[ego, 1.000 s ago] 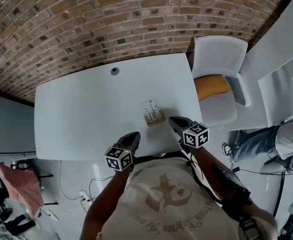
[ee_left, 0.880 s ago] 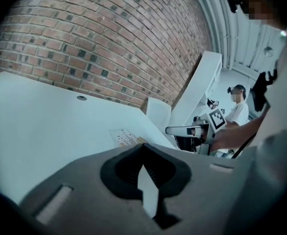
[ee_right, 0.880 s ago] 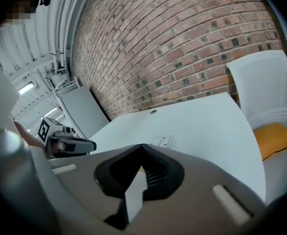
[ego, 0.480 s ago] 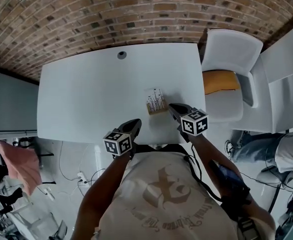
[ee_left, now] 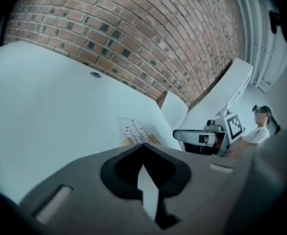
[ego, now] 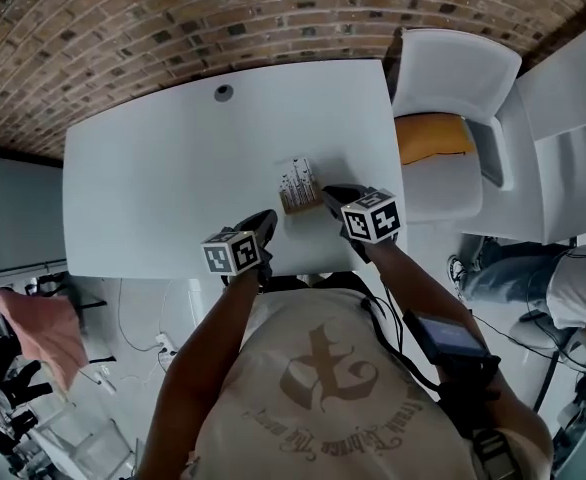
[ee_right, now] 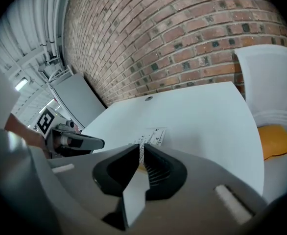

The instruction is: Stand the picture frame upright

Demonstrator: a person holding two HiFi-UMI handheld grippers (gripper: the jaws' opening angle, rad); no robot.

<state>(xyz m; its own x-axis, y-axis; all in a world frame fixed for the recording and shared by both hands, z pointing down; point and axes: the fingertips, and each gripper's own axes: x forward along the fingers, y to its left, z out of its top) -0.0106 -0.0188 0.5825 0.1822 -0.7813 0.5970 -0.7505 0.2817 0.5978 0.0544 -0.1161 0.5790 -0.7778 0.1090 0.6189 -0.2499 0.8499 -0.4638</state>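
The picture frame (ego: 295, 185) lies flat on the white table (ego: 153, 178) near its front edge, a pale print with a wooden edge; it also shows ahead of the jaws in both gripper views as frame (ee_left: 133, 130) and frame (ee_right: 151, 136). My left gripper (ego: 266, 220) hovers just short of the frame's near-left corner, shut and empty. My right gripper (ego: 326, 195) sits close beside the frame's right side; its jaws are opening to a narrow gap with nothing between them.
A small round grommet (ego: 223, 92) sits at the table's far edge against the brick wall (ego: 173, 18). A white chair (ego: 453, 78) with an orange cushion (ego: 431, 138) stands right of the table. A seated person's legs (ego: 518, 273) are at the far right.
Both grippers have closed in on the frame from the near side, the right one most. The right jaws have parted slightly. The frame lies as before.
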